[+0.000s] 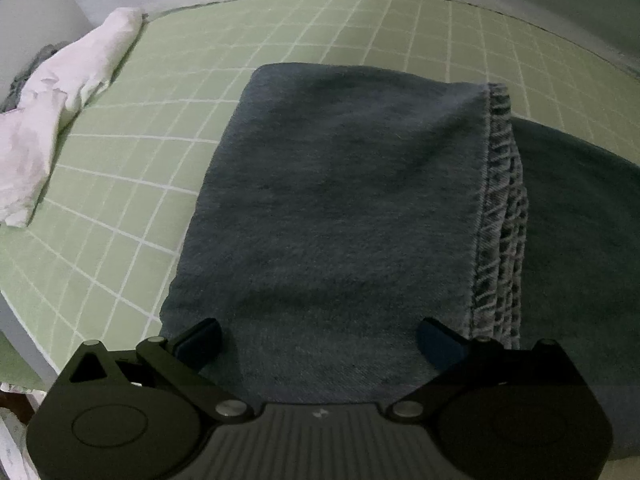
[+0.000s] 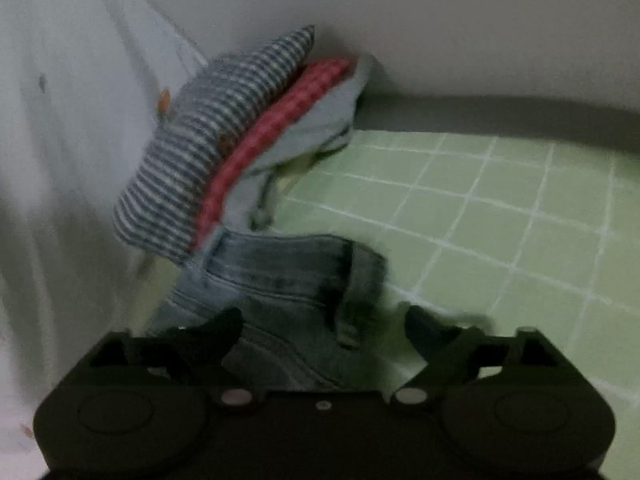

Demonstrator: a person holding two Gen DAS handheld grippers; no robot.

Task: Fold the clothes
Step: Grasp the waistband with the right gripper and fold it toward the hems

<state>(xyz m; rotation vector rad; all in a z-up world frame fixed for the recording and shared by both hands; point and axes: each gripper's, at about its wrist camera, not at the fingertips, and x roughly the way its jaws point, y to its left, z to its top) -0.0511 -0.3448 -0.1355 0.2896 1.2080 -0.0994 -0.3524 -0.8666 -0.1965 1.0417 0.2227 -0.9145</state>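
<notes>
Dark blue jeans (image 1: 340, 200) lie folded on the green grid mat (image 1: 160, 120), a leg hem (image 1: 500, 220) with pale stitching running along the right side. My left gripper (image 1: 320, 342) is open just above the near part of the jeans, holding nothing. In the right wrist view, the lighter waistband part of the jeans (image 2: 288, 276) lies under my right gripper (image 2: 324, 328), which is open and empty, its fingers spread over the denim. This view is blurred.
A crumpled white garment (image 1: 52, 120) lies at the mat's left edge. A stack of folded clothes, striped (image 2: 212, 140), red checked (image 2: 272, 128) and pale blue, leans against the white wall in the corner. Green mat (image 2: 500, 220) extends to the right.
</notes>
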